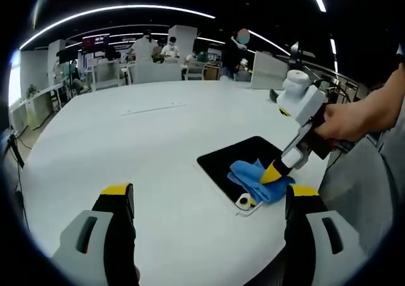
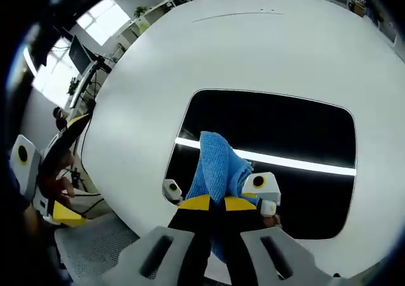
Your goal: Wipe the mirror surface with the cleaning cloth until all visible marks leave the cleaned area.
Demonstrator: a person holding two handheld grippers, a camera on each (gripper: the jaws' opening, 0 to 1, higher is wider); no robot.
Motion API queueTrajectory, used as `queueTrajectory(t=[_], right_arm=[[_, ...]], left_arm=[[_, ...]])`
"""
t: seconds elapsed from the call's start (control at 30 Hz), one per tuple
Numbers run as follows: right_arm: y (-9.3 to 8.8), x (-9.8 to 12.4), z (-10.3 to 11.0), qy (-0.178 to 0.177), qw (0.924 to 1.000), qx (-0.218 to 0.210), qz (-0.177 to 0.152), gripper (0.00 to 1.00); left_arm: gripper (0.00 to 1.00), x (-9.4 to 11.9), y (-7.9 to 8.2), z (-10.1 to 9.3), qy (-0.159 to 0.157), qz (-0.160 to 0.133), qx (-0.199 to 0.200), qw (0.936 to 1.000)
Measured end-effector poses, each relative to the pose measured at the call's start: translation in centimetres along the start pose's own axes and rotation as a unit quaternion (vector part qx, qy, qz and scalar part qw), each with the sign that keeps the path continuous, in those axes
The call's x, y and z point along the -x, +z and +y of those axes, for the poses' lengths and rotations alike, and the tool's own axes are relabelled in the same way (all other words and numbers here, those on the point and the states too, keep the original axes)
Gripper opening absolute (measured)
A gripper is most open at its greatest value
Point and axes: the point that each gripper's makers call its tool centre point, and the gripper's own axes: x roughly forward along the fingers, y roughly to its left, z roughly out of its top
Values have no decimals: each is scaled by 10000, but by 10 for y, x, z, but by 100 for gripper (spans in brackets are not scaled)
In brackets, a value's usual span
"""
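While the right gripper pinches the blue cleaning cloth on the near edge of the dark mirror, near the white desk's rim, a hard stroke could slide the mirror off; the left gripper hovers open.

Cloth on mirror — gripper-held

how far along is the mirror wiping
Done: the right gripper is shut on the blue cloth, which rests on the mirror. In hand: wiping near one mirror edge. Left: no marks are discernible on the dark glass, so remaining work cannot be judged. The left gripper is open above the table.
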Motion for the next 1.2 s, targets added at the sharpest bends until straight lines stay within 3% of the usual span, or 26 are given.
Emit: queueTrajectory(t=[1.2], right_arm=[[-7,0,4,179,9998,-68,63,0]], left_arm=[[99,-2,6,1,-28,-127,57,9999]])
